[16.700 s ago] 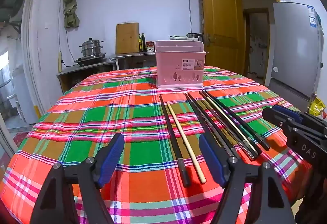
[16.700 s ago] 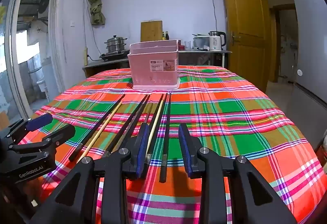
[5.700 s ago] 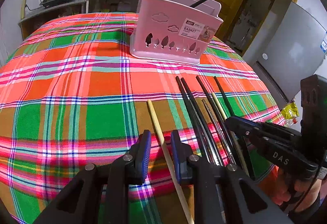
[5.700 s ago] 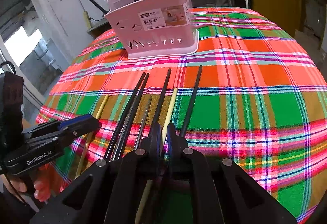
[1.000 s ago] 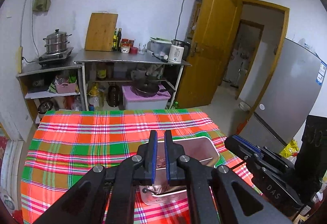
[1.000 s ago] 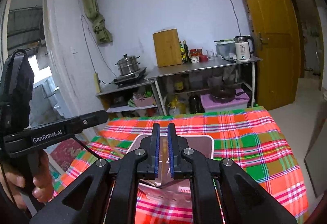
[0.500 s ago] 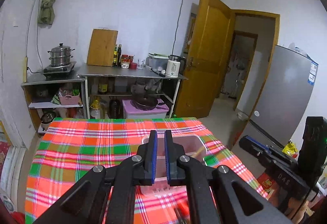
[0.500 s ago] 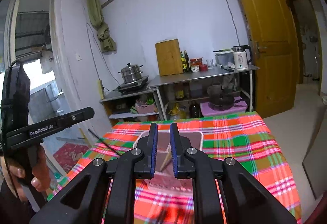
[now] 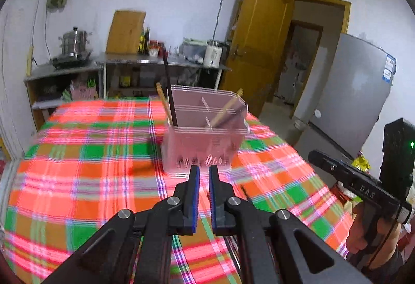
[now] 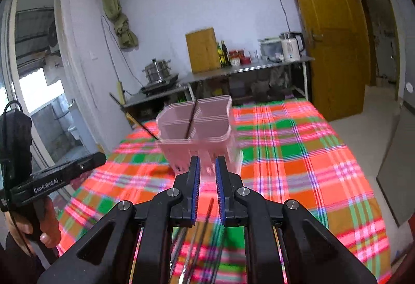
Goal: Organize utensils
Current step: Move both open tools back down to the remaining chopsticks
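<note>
The task looks partly done. The pink basket (image 9: 205,133) stands toward the far middle of the bench (image 9: 85,180), and several chopsticks already stand in its compartments: a dark chopstick (image 9: 170,92) and a pale one beside it at the basket's left end, and a tan chopstick (image 9: 225,109) leaning toward its right end. More remain: the loose chopsticks (image 10: 205,229) lie on the plaid cloth near the bench's near edge, below the right gripper; motion blur makes a count unreliable.

The left gripper (image 9: 204,196) hangs above the near middle of the bench, pointing at the basket, its blue pads nearly closed with only a thin gap and nothing between them. The right gripper (image 10: 206,190) is raised likewise, aimed at the basket's near wall, its jaws a little wider apart and empty.
</note>
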{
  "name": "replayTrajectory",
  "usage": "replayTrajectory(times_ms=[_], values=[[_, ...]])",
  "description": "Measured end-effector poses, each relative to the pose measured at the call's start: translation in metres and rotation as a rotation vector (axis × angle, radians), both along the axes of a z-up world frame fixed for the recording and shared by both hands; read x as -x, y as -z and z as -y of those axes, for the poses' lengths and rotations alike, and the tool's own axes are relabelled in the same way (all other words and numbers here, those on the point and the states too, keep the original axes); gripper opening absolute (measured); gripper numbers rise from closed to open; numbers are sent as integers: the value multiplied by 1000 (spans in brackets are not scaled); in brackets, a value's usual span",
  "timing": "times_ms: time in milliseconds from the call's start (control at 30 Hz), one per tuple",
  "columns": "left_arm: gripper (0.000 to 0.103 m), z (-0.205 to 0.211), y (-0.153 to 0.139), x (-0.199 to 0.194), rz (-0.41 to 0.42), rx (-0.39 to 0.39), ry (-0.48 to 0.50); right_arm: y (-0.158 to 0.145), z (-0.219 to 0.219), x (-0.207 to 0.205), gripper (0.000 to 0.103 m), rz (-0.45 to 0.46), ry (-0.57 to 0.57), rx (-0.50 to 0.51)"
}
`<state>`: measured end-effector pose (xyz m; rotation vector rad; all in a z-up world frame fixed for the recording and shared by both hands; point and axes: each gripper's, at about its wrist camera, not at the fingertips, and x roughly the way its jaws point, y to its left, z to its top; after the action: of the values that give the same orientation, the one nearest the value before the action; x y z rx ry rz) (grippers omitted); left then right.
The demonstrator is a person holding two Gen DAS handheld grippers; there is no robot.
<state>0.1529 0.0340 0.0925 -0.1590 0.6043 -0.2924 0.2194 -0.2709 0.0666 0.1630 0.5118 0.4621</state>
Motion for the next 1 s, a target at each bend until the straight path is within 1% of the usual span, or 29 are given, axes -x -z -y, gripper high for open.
replayTrajectory(times_ms=[133, 300, 400, 533, 667, 1000], values=[[6, 6, 29, 8, -65, 4, 18, 21, 7, 6, 12, -52, 3, 5], [6, 10, 56, 8, -143, 21, 33, 44, 8, 11, 12, -111, -1, 15], [8, 14, 69, 7, -182, 30, 42, 54, 10, 11, 12, -142, -6, 16], [12, 23, 80, 4, -211, 25, 61, 68, 7, 9, 12, -183, -19, 37], [13, 35, 89, -1, -239, 13, 75, 80, 4, 4, 12, -222, -23, 67], [13, 52, 106, -14, -287, -28, 79, 99, -8, -6, 12, -272, -61, 115]])
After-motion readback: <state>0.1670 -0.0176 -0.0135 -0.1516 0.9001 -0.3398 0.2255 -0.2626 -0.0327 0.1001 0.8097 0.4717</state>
